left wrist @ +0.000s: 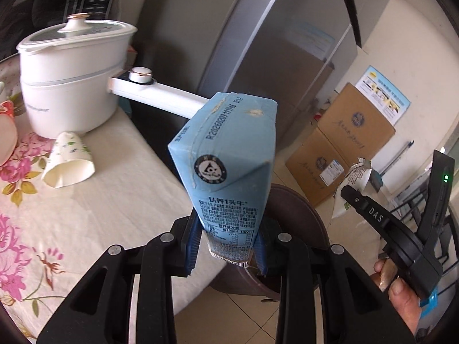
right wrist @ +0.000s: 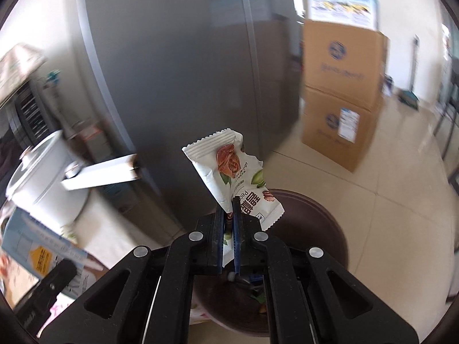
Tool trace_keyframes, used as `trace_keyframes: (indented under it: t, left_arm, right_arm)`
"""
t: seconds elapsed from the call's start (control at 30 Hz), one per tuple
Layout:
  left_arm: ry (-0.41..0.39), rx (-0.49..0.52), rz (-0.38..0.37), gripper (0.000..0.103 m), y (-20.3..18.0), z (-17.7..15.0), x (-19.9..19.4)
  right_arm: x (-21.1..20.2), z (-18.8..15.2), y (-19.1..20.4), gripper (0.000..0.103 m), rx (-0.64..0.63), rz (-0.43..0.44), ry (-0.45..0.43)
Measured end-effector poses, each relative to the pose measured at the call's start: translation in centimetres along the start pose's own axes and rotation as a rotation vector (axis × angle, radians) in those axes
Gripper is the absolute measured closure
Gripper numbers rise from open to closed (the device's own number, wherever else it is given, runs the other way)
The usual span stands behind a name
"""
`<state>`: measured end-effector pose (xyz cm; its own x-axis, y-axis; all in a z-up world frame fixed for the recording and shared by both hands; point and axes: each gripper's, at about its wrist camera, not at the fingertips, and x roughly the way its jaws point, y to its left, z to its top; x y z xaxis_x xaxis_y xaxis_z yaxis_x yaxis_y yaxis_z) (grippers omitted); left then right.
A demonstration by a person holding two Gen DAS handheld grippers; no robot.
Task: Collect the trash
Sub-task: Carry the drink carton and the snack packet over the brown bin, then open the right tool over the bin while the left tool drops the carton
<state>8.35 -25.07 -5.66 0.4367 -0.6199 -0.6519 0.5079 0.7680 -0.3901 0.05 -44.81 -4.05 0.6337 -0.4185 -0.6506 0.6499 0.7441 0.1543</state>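
Left wrist view, far left: floral tablecloth on the table (left wrist: 94, 209). Upper left of frame, a white electric pot (left wrist: 71, 83) w/ lid on, its long white handle (left wrist: 155, 94) reaching right toward centre. Just below the pot, a crushed paper cup (left wrist: 68, 162) lies on its side on the cloth, near the pot base; can't tell if they touch.

Centre: left gripper (left wrist: 228, 246) is clamped on a blue milk carton (left wrist: 229, 154), blue pads pressing both sides of its lower end, carton pointing up and away. Behind and under it, lower centre, the brown bin (left wrist: 298, 215) stands on the tile floor beside the table edge. Grey fridge (left wrist: 229, 34) fills upper centre.

Right of centre: two stacked cardboard boxes (left wrist: 341, 149). Far right, right gripper (left wrist: 352, 193) seen side-on, fingers pinched together on a white snack wrapper (left wrist: 354, 177).

Right wrist view: carton (right wrist: 31, 243) at lower left, blurred; pot (right wrist: 43, 177) above it. Centre: gripper (right wrist: 229, 215) fingers nearly closed, wrapper (right wrist: 229, 169) squeezed between them, held above the open bin (right wrist: 321, 229); a few scraps visible inside. Boxes (right wrist: 341, 91) upper right.
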Motion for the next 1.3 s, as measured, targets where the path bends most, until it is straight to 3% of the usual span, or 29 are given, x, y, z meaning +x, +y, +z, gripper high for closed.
trace_keyframes:
  t: [0.07,0.1,0.13,0.17,0.27,0.33,0.53,0.7,0.93,1.3]
  left_arm:
    - [0.012,0.014,-0.009,0.072,-1.0,0.0,0.7]
    - [0.020,0.020,-0.015,0.072,-1.7,0.0,1.1]
    - [0.027,0.026,-0.021,0.072,-2.2,0.0,1.5]
    - [0.034,0.035,-0.028,0.072,-2.9,0.0,2.0]
    - [0.052,0.068,-0.047,0.072,-4.8,0.0,3.2]
    - [0.067,0.093,-0.062,0.072,-6.1,0.1,4.1]
    - [0.093,0.144,-0.086,0.072,-9.2,0.6,6.2]
    - [0.120,0.169,-0.101,0.071,-11.2,1.3,8.2]
    - [0.194,0.197,-0.085,0.068,-13.8,1.4,11.4]
    - [0.165,0.186,-0.041,0.059,-13.0,1.3,11.1]
  right_arm:
    - [0.5,0.2,-1.7,0.092,0.048,-0.030,0.016]
    - [0.7,0.3,-2.7,0.082,0.079,-0.048,0.020]
    - [0.8,0.3,-3.3,0.065,0.099,-0.056,0.021]
    - [0.9,0.4,-4.1,0.058,0.124,-0.071,0.020]
    - [0.9,0.6,-6.0,0.051,0.180,-0.123,0.009]
    - [1.0,0.6,-7.2,0.035,0.212,-0.158,0.009]
    - [1.1,0.3,-10.2,0.020,0.281,-0.301,0.001]
    - [1.2,0.0,-12.1,0.019,0.296,-0.378,0.004]
    - [1.4,0.0,-13.0,0.018,0.305,-0.389,0.012]
    - [1.3,0.2,-13.1,0.016,0.307,-0.385,0.012]
